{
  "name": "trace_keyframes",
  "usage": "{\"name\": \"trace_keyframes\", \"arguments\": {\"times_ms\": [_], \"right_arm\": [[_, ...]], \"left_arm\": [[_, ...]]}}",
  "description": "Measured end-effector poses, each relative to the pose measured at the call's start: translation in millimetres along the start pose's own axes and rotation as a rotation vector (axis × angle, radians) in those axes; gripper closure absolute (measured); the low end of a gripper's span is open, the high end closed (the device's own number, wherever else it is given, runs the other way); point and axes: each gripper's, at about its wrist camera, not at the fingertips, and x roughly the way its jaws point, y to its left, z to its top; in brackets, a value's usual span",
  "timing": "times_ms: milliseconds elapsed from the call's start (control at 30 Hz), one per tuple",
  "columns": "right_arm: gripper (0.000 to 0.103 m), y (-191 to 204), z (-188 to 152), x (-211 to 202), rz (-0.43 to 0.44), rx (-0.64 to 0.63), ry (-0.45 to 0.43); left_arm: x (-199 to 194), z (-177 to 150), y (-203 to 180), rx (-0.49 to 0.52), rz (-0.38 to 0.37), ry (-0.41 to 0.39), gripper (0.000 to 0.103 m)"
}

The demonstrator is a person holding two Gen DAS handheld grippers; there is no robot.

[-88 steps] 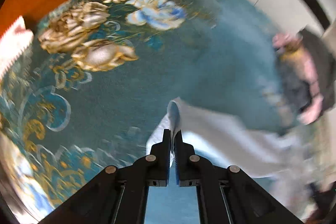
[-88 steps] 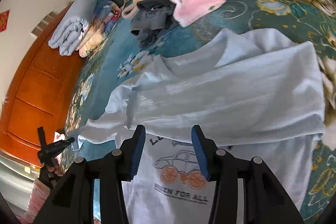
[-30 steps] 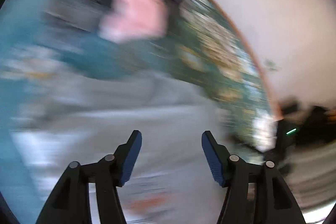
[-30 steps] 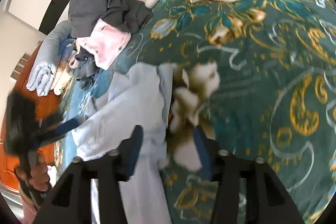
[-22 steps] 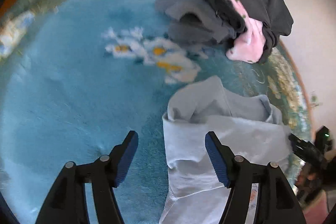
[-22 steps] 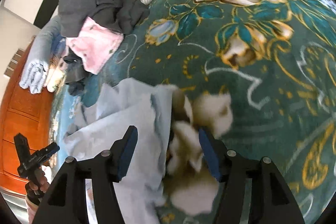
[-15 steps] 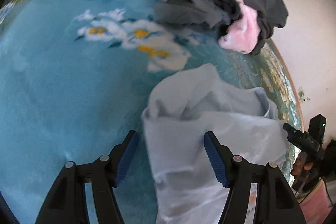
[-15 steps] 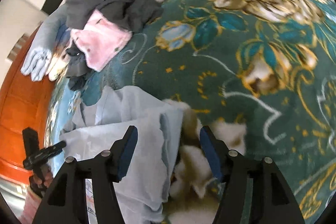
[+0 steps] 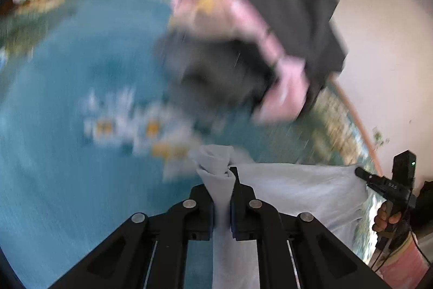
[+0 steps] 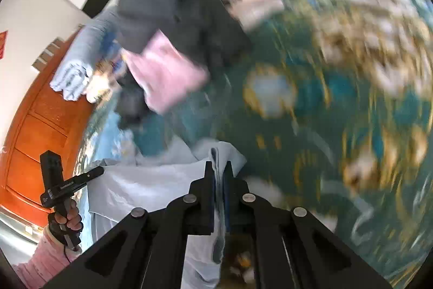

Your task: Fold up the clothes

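1. We see the pale blue shirt (image 9: pixel 297 188) on the bed, stretched between the two claws, near the foot of the clothes pile.
2. Left claw (image 9: pixel 222 197): jaws have just been closing, now clamped on a bunched corner of the shirt; the cloth puffs out above the fingertips and runs down between the fingers.
3. Right claw (image 10: pixel 218 180): jaws have just been closing too, now pinched on a thin folded edge of the same shirt (image 10: pixel 151 186); a strip of cloth hangs down between the fingers.
4. In the left wrist view, the right claw's tip (image 9: pixel 364 175) touches the shirt's far corner, with the person's right hand (image 9: pixel 387 216) on the handle.
5. In the right wrist view, the left claw (image 10: pixel 94 172) sits at the shirt's other end, held by the left hand (image 10: pixel 67 218) in a pink sleeve (image 10: pixel 43 259).
6. Just beyond the shirt is a clothes pile (image 9: pixel 257 50) with dark grey and pink pieces, blurred.
7. Under it all lies the teal bedspread (image 10: pixel 338 99) with gold and white flowers.
8. At the far left we see folded blankets (image 10: pixel 78 67) against the orange wooden headboard (image 10: pixel 35 132).
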Motion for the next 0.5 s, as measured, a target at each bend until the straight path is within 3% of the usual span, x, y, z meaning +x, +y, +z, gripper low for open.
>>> {"name": "trace_keyframes", "arguments": {"times_ms": [100, 133, 300, 400, 500], "right_arm": [[0.099, 6.6, 30.2, -2.8, -0.008, -0.028, -0.054], [0.099, 7.6, 38.3, -0.9, -0.018, -0.035, -0.061], [0.098, -9.5, 38.5, 60.0, -0.136, -0.035, 0.071], [0.098, -25.5, 28.2, 78.2, -0.167, 0.005, 0.107], [0.096, -32.9, 27.6, 77.5, -0.164, 0.040, 0.099]], "left_arm": [[-11.7, 30.6, -6.9, 0.016, -0.013, -0.082, 0.094], [-5.8, 38.3, -7.6, 0.024, 0.011, -0.076, 0.093], [60.2, 36.5, 10.3, 0.034, 0.178, 0.078, 0.092], [80.2, 23.5, 29.2, -0.033, 0.206, 0.136, 0.090], [80.8, 18.4, 43.9, -0.114, 0.161, 0.156, 0.085]]}}
